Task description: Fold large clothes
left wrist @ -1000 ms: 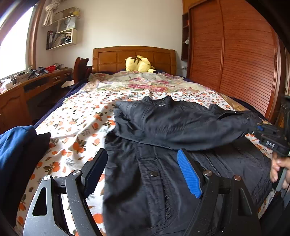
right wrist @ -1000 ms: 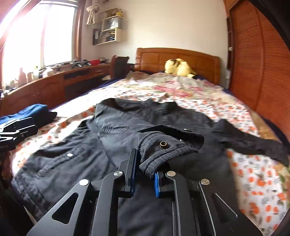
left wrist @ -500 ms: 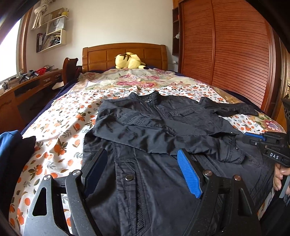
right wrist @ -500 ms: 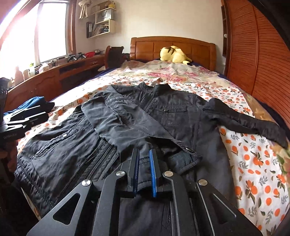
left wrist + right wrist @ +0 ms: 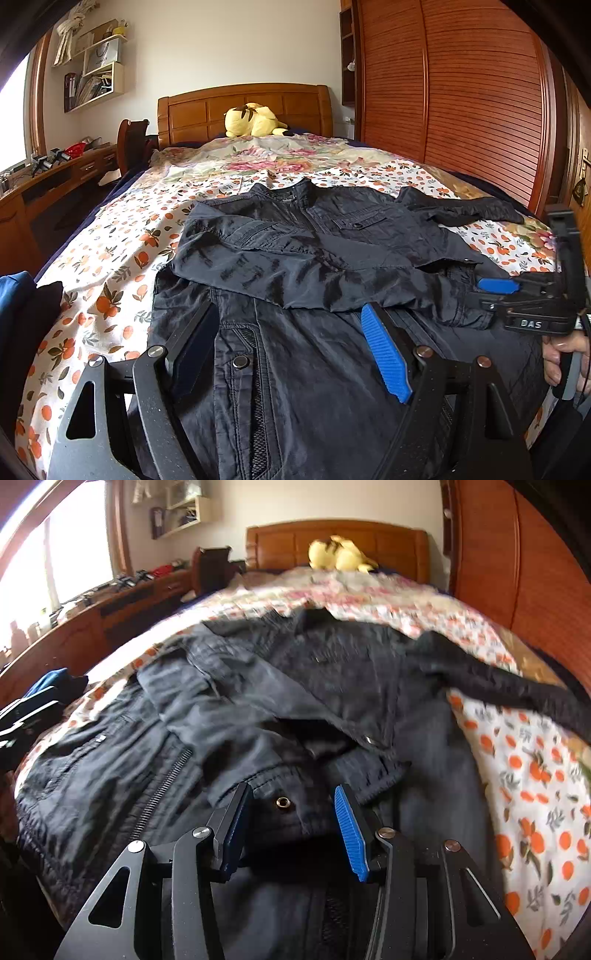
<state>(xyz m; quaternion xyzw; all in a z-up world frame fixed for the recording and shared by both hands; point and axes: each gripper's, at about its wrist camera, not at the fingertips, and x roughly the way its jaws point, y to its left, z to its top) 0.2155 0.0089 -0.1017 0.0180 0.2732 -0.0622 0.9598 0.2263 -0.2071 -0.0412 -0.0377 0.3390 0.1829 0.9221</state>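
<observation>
A black jacket [image 5: 314, 266] lies front-up on the flowered bed sheet [image 5: 122, 251]. One sleeve is folded across its body, and the cuff [image 5: 295, 794] with a brass snap lies just ahead of my right gripper [image 5: 291, 823], which is open and empty. The other sleeve [image 5: 461, 210] lies spread to the right. My left gripper [image 5: 291, 343] is open and empty over the jacket's lower front. The right gripper also shows in the left wrist view [image 5: 517, 295] at the right edge.
A yellow plush toy [image 5: 251, 120] sits by the wooden headboard [image 5: 240, 107]. A wooden wardrobe [image 5: 461, 92] stands along the right. A desk [image 5: 44, 184] runs along the left. A blue cloth [image 5: 14, 295] lies at the bed's near left.
My right gripper carried the sleeve cuff down onto the jacket's body, then opened and let it go. My left gripper stayed open over the hem.
</observation>
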